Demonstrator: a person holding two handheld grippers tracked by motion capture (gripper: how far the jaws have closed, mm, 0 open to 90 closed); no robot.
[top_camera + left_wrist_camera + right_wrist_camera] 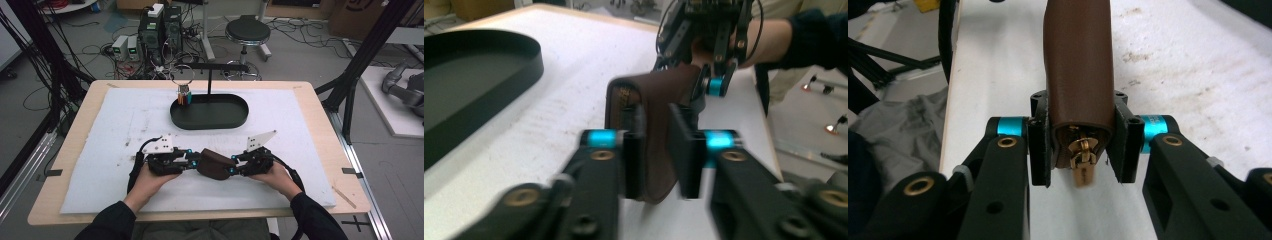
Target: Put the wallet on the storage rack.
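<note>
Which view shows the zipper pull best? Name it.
Right gripper view: the gold zipper pull hangs close up at the brown pouch's end, between the jaws. The high view and left gripper view show the pouch, no pull discernible.

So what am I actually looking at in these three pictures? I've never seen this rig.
There is no robot arm. A person holds a hand-operated two-jaw tool in each hand. The high view looks down on the table from the person's side. Each of the other two views comes from a camera riding on one tool, looking along its jaws.

On the wooden table lies a white mat. At the back is a black oval tray with a stand, and a key ring hangs from it.

A brown zipped leather pouch sits between the tools. The right claw grips its zip end. The left claw straddles the other end, but the blur hides whether it presses.
</note>
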